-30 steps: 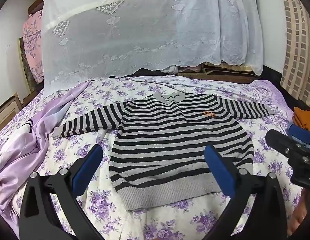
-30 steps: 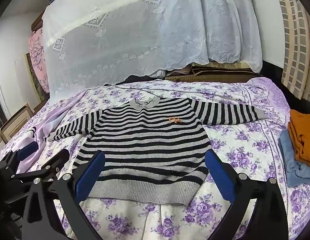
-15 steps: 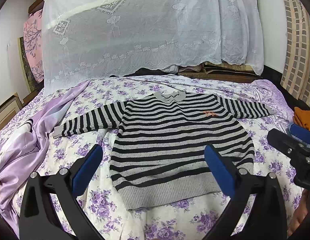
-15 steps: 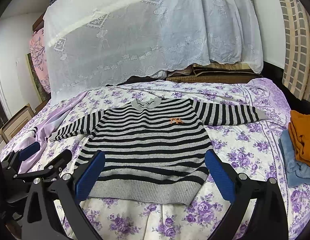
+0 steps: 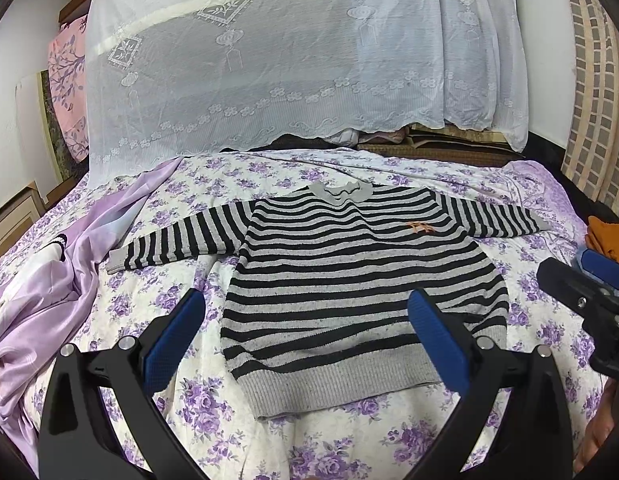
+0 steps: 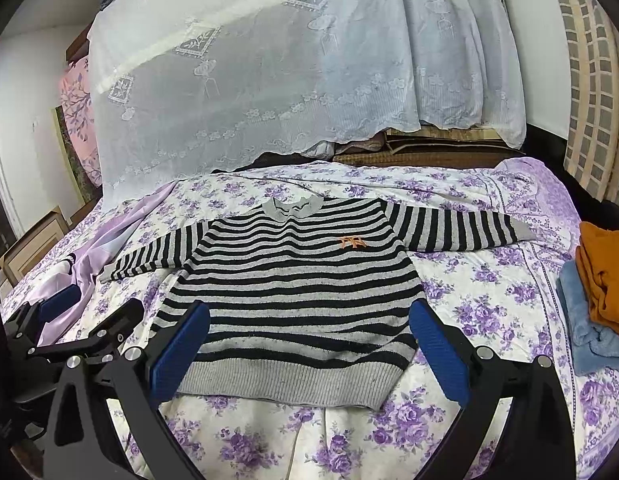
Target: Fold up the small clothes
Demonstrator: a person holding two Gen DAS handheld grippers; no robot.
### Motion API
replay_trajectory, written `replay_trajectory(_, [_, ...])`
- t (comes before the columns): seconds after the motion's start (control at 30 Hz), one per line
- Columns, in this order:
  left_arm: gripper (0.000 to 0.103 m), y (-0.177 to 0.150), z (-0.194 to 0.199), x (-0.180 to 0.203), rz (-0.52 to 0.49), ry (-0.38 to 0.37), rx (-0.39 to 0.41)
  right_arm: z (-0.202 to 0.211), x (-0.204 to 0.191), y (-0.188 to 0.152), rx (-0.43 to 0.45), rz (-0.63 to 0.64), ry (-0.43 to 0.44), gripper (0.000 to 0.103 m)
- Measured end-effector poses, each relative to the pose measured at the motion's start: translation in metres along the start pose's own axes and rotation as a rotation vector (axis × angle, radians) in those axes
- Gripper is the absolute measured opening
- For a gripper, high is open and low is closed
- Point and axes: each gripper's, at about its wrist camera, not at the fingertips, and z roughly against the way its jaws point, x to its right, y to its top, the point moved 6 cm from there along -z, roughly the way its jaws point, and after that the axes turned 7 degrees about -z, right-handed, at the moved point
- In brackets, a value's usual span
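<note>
Left gripper (image 5: 305,320): jaws spread wide, blue pads (image 5: 175,334) empty, poised above the near edge of the bed, over the sweater's hem.
Right gripper (image 6: 309,332): jaws likewise spread wide, nothing held, above the near edge and the hem's right half.
Sweater (image 5: 349,284): black-and-grey striped, laid flat and face up at the middle of the bed, collar toward the far edge, both sleeves stretched sideways, small orange emblem (image 6: 352,242) on the chest.
Bed (image 6: 489,292): covered by a white sheet with purple flowers.
Lilac cloth (image 5: 49,292): crumpled along the left edge, just beside the left sleeve's cuff.
Folded stack (image 6: 597,292): orange garment on a blue one, at the right edge, well apart from the sweater.
Lace curtain (image 5: 289,52): white, hanging beyond the far edge.
</note>
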Motion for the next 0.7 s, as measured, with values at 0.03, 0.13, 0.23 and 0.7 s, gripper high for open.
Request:
replay_trajectory(0.03, [0.099, 0.0007, -0.0001, 0.0003, -0.001, 0.000, 0.000, 0.0006, -0.0015, -0.0001, 0.000, 0.001, 0.000, 0.100])
replay_trajectory(0.13, [0.099, 0.0006, -0.0003, -0.0002, 0.000, -0.001, 0.000, 0.0006, -0.0026, -0.0002, 0.000, 0.002, 0.000, 0.100])
replay_trajectory(0.23, [0.099, 0.0012, -0.0002, 0.0002, -0.001, -0.001, -0.001, 0.0008, -0.0032, -0.0006, 0.000, 0.000, 0.001, 0.100])
replay_trajectory(0.7, [0.099, -0.0003, 0.0019, -0.0026, 0.007, 0.000, -0.003, 0.0011, -0.0026, -0.0003, 0.001, 0.002, 0.001, 0.100])
